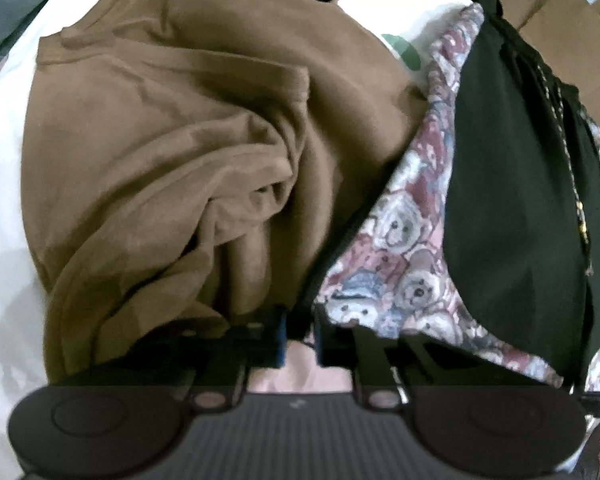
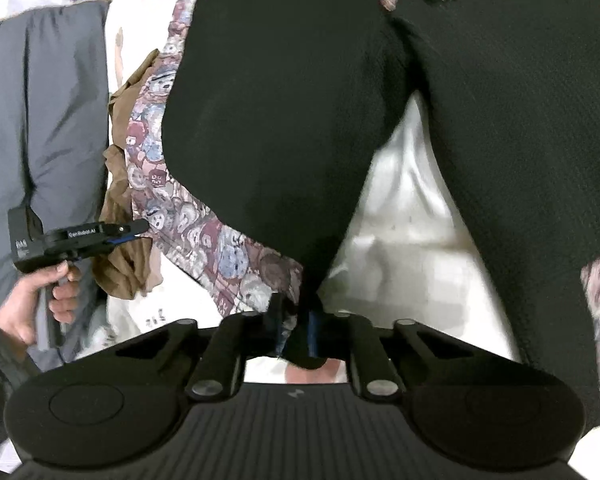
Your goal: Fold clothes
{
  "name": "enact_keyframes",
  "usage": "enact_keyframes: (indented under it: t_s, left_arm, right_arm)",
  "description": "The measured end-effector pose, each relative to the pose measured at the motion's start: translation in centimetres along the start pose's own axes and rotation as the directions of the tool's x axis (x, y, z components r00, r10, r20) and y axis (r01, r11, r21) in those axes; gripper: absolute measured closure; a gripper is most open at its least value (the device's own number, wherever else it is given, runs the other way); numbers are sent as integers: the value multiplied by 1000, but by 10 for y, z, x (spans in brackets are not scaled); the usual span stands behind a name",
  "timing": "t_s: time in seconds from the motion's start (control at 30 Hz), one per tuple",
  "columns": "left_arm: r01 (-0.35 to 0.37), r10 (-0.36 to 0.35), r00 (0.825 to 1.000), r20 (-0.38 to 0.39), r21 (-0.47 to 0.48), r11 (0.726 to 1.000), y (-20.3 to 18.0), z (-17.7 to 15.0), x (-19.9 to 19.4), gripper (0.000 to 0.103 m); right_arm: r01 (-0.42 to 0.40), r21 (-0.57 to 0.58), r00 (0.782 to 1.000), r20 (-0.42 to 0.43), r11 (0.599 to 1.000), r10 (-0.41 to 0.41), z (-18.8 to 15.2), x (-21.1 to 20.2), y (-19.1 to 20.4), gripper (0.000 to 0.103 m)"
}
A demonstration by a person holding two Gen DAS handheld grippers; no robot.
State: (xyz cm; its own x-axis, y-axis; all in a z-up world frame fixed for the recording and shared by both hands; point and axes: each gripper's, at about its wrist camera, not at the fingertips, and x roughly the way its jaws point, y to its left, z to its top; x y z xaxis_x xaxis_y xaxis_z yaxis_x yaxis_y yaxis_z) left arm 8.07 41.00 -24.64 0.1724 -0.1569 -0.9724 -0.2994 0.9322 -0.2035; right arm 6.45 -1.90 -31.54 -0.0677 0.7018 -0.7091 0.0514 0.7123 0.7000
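I am looking down through my left gripper (image 1: 301, 330) first, and far on the left a white sheet (image 1: 4, 208) is lying flat. Next to it a big brown garment (image 1: 172, 152) is sitting in a soft, wrinkled heap on the sheet. My left gripper is pinching its jaws tight on a dark edge of cloth that is running up between the brown heap and the teddy bear cloth (image 1: 404, 240). Right of that, a black garment (image 1: 512, 184) is hanging over the bear cloth. Now I am looking through my right gripper (image 2: 296, 326). On the left a hand (image 2: 32, 300) is holding the other gripper (image 2: 80, 240) by its handle, in front of grey trousers (image 2: 40, 120). Beside it the brown garment is hanging down, touching the bear cloth. My right gripper is clenching its jaws on the lower edge of the black garment, where the bear cloth meets it. The black garment is spreading wide above, and the white sheet is showing under it.
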Motion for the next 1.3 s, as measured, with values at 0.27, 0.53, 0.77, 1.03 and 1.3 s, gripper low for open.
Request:
enact_keyframes:
  t_s: [0.27, 0.53, 0.77, 1.03, 1.3]
  left_arm:
    - [50, -50, 998, -43, -8, 999, 9, 0, -28, 97]
    - [45, -41, 995, -92, 38, 998, 9, 6, -23, 97]
    - [-13, 22, 992, -122, 73, 997, 0, 11, 7, 97]
    - [-67, 80, 987, -137, 97, 993, -4, 15, 14, 90]
    - [-57, 60, 997, -53, 53, 997, 0, 24, -22, 83]
  right_arm:
    - [28, -40, 1000, -12, 999, -29, -7, -14, 2, 100]
    - [33, -64, 999, -9, 997, -34, -5, -24, 1, 101]
    - [62, -47, 997, -39, 997, -64, -5, -10, -8, 101]
    - [91, -59, 994, -50, 994, -94, -3, -5, -8, 98]
    - [81, -93, 996, -15, 992, -83, -4, -26, 4, 74]
